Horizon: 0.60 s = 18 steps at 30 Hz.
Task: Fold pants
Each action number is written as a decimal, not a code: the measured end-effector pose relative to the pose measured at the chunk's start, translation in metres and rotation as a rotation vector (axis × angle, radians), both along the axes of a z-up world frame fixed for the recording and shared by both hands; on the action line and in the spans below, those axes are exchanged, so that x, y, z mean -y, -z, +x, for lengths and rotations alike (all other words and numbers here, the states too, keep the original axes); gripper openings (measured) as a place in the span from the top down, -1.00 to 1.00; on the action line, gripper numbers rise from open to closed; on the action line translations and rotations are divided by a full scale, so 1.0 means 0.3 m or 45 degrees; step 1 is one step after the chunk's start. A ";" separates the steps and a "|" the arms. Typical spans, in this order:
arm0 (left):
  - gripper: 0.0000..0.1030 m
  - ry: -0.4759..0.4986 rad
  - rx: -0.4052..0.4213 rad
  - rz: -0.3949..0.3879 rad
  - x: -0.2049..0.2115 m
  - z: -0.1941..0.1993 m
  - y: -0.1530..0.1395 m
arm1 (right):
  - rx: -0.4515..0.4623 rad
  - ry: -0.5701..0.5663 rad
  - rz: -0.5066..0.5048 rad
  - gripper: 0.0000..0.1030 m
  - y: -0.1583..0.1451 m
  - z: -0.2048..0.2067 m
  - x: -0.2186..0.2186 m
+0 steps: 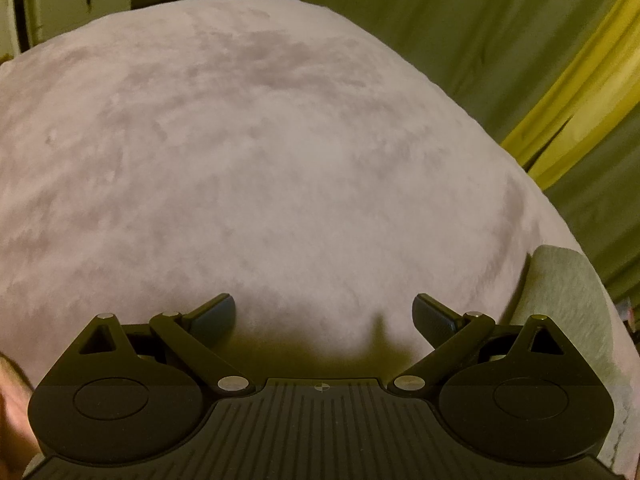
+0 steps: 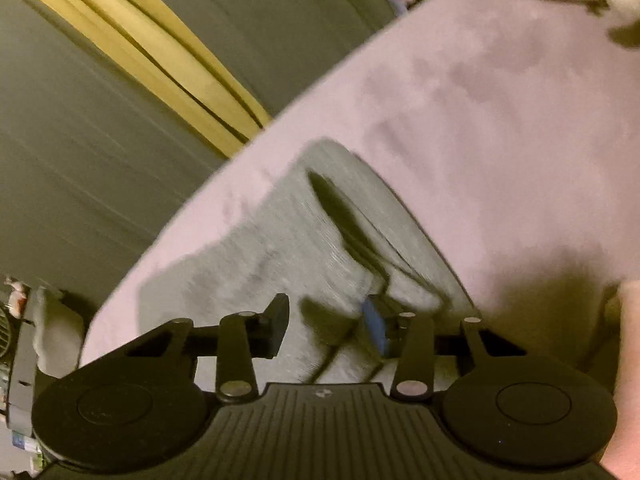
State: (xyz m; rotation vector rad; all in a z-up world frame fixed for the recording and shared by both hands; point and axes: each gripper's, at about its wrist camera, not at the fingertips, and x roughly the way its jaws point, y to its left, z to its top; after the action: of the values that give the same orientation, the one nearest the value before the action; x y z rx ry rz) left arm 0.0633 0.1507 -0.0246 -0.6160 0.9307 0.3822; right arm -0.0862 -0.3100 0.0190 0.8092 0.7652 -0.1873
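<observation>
Left wrist view: my left gripper (image 1: 325,314) hangs over the pinkish plush blanket (image 1: 248,168), fingers spread wide, nothing between them — only bare blanket and the gripper's shadow. At the right edge of this view I see one corner of the grey pants (image 1: 568,292), lying flat on the blanket, well apart from the left fingers.

Right wrist view: pic is blurred, so details are soft. My right gripper (image 2: 330,326) is about half spread, w/ the grey pants directly behind the gap between the fingers. The blue pad of the right finger (image 2: 376,330) looks near a fold of the cloth, but I cannot tell if it touches; the pads do not pinch the fabric. The pants lie as a folded bundle near the blanket's edge, w/ a dark opening between layers at the far end. Behind the blanket, grey-green curtain (image 2: 80,160) w/ a yellow strip (image 2: 152,52). At the top right corner, something pale and blurred — cannot tell what.
</observation>
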 end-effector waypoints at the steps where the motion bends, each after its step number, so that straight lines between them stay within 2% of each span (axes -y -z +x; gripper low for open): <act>1: -0.93 0.000 -0.003 -0.002 0.001 0.002 0.001 | 0.007 0.009 0.031 0.17 0.013 0.002 0.006; 2: -0.93 0.002 -0.006 -0.001 0.002 0.004 0.002 | 0.029 0.023 0.062 0.15 0.017 0.008 0.015; 3: -0.93 0.007 -0.009 0.001 0.004 0.006 0.002 | 0.054 0.031 0.098 0.03 0.021 0.010 0.025; 4: -0.93 0.012 -0.012 0.004 0.004 0.008 0.002 | 0.075 0.037 0.150 -0.17 0.028 0.014 0.035; 6: -0.93 0.017 -0.013 0.011 0.005 0.007 0.001 | 0.107 0.044 0.212 -0.40 0.037 0.015 0.039; 8: -0.93 0.016 -0.012 0.010 0.001 0.001 0.000 | 0.118 0.059 0.206 -0.41 0.036 0.006 0.021; 9: -0.93 0.013 -0.011 0.008 -0.001 -0.002 0.001 | 0.121 0.059 0.181 -0.34 0.036 0.008 0.012; 10: -0.93 0.010 -0.011 0.005 -0.001 -0.003 0.001 | 0.111 0.058 0.140 -0.06 0.038 0.010 0.005; 12: -0.93 0.007 -0.014 0.000 0.000 -0.001 0.003 | 0.068 0.057 0.068 0.36 0.036 0.011 -0.003; 16: -0.93 0.010 -0.023 0.002 0.003 0.007 0.004 | 0.165 0.069 0.154 0.52 0.000 -0.020 0.023; 18: -0.93 0.011 -0.025 0.004 0.001 0.005 0.003 | 0.258 0.075 0.293 0.59 -0.027 -0.045 0.051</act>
State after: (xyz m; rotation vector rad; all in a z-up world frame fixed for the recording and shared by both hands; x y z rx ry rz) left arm 0.0647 0.1504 -0.0256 -0.6062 0.9506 0.3827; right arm -0.0997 -0.3253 0.0272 1.0526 0.5778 -0.0683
